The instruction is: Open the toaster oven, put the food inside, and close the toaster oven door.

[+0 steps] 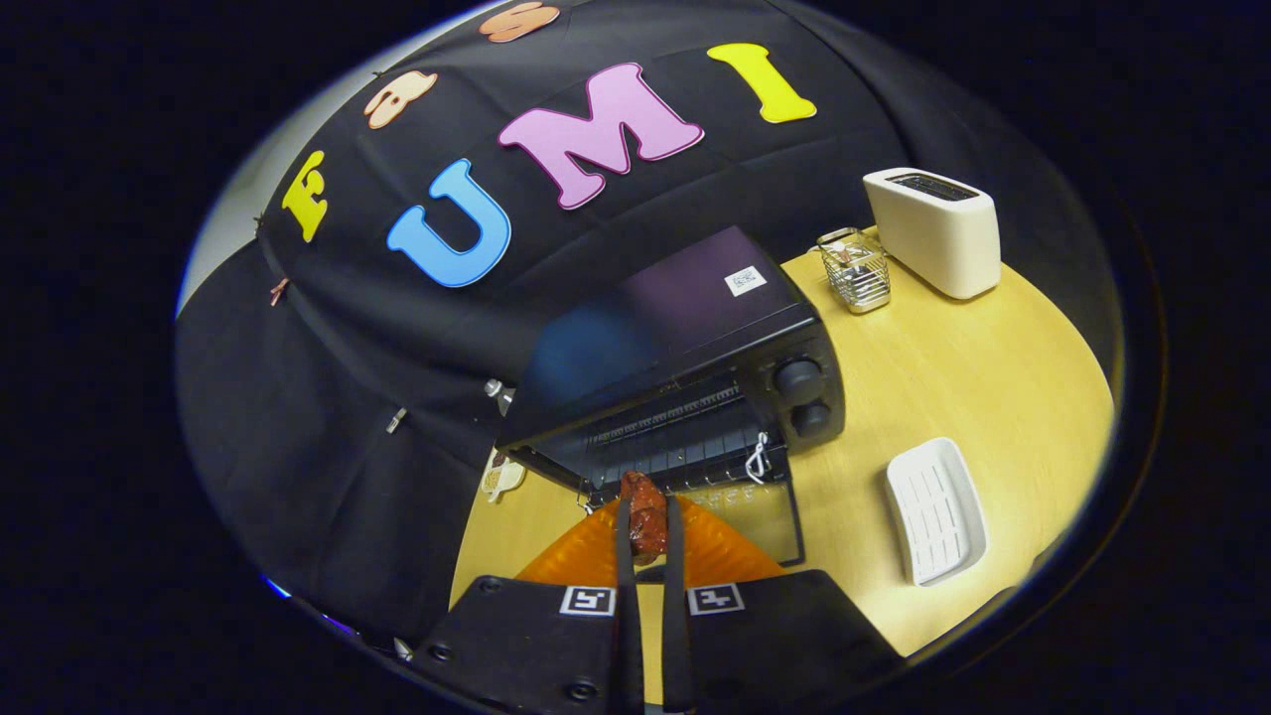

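Note:
A black toaster oven (695, 367) stands on the wooden table (953, 387), just beyond my fingers. Its glass door (755, 511) hangs open, folded down flat toward me, and the wire rack (675, 447) inside shows. My gripper (647, 521) is shut on a reddish-brown piece of food (645, 516), both fingers pressing on its sides. The food is held above an orange plate (715, 551) and right at the front edge of the open door.
A white ribbed tray (933, 511) lies on the table to the right of the oven door. Behind the oven's right side stand a wire basket (856, 270) and a white toaster (933, 230). A small cream object (501, 477) lies left of the oven.

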{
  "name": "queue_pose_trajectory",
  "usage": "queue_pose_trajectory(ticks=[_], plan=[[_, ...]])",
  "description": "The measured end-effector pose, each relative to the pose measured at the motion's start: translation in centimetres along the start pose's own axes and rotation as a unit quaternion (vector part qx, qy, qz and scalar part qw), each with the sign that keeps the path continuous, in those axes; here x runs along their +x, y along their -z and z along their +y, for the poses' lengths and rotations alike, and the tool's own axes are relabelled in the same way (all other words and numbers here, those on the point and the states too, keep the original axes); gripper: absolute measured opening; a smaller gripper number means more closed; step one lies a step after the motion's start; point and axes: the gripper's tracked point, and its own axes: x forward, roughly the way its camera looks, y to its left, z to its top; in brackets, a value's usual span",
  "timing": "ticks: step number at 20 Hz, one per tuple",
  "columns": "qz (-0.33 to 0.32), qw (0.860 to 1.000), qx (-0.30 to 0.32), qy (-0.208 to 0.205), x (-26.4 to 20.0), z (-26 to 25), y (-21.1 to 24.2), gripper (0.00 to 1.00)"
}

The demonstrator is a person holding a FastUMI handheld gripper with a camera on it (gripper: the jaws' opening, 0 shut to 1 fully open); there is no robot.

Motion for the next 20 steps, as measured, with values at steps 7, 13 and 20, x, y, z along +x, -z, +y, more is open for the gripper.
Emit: queue_pose_trajectory(ticks=[7,13,20], plan=[[-0.034,0.997,0.066,-0.003,8.0,2.8,1.0,0.12],[-0.067,0.984,0.164,0.018,13.0,0.3,1.0,0.12],[-0.052,0.988,0.113,0.094,15.7,-4.1,1.6,0.31]])
